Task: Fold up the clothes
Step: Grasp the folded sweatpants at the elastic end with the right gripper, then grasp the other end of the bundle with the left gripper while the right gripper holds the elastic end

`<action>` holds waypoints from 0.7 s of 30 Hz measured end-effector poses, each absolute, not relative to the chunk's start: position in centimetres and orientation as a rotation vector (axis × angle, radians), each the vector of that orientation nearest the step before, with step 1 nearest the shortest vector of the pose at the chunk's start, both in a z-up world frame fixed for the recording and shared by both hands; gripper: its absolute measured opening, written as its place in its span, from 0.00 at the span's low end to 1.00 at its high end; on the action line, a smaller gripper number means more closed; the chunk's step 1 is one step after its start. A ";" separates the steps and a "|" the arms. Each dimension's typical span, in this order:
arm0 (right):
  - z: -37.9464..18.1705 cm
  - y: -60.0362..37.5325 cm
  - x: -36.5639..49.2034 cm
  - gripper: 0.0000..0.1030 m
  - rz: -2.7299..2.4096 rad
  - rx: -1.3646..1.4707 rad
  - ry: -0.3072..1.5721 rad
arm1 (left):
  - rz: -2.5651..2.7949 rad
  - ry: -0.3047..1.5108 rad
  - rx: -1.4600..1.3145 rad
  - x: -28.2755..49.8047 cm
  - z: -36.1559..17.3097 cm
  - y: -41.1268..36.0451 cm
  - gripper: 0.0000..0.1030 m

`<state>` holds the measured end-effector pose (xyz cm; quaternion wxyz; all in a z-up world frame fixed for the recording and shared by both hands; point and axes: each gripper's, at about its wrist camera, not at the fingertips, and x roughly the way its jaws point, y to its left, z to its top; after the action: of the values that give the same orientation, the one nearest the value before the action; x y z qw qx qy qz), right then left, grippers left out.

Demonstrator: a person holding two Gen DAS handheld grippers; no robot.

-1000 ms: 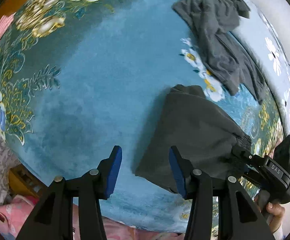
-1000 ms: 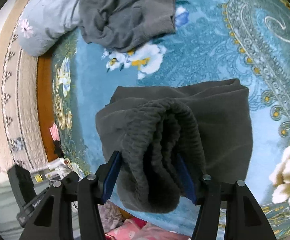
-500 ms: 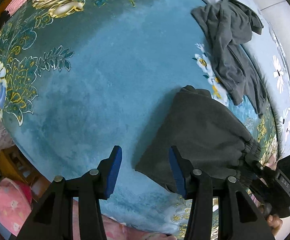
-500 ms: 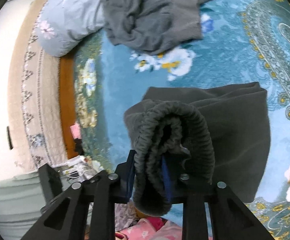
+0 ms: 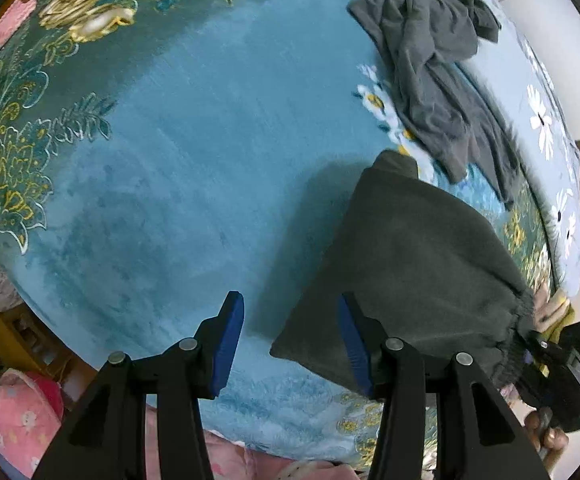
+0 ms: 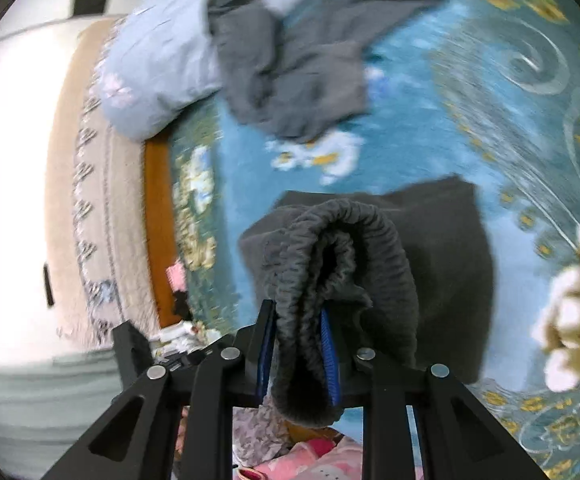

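Teal floral bedspread [image 5: 193, 168], right gripper [image 6: 300, 354] pinching folded dark trousers [image 5: 410, 264] by waistband, left gripper [image 5: 290, 344] spread above, one grey garment [image 5: 442, 92] beyond, possibly more.

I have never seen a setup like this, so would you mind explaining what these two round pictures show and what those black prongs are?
There is no robot: a person holds a two-finger gripper in each hand, each with a fisheye camera looking along its fingers, hence the round pictures. The left gripper is open and holds nothing. The right gripper is shut on the ribbed waistband of the folded dark garment, which lies on a blue flowered blanket. From the left camera you see the same garment and the right gripper gripping its edge. Farther back lies a crumpled grey garment, partly on a pale pillow.
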<state>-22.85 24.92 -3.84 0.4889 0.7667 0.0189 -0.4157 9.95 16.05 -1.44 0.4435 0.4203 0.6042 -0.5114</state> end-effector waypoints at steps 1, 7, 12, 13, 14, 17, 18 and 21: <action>-4.9 25.3 -23.1 0.23 -1.022 1.897 0.050 | -1.271 1.497 1.053 9.7 -1.6 16.1 0.48; -9.3 26.4 -23.1 0.23 -1.048 2.013 0.062 | -1.287 1.490 1.114 8.2 -2.4 16.4 0.48; -9.1 26.4 -24.1 0.23 -1.081 1.988 0.079 | -1.302 1.496 1.123 7.1 -2.8 16.1 0.48; -9.3 26.4 -24.2 0.23 -1.078 1.993 0.092 | -1.303 1.497 1.127 6.9 -3.0 16.0 0.48; -9.6 26.4 -24.3 0.23 -1.076 1.998 0.103 | -1.304 1.498 1.132 6.7 -3.1 15.9 0.48; -10.0 26.2 -24.4 0.23 -1.068 2.009 0.132 | -1.311 1.503 1.149 5.9 -3.5 15.6 0.48; -10.0 26.0 -24.2 0.23 -1.068 2.009 0.146 | -1.315 1.505 1.152 5.7 -3.5 15.5 0.48; -10.0 25.8 -23.9 0.23 -1.073 2.011 0.173 | -1.325 1.508 1.154 5.3 -3.6 15.5 0.48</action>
<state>-23.92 25.80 -9.99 0.4149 0.8004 0.0690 -0.4273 5.30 15.51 -3.58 0.4015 0.4565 0.5965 -0.5241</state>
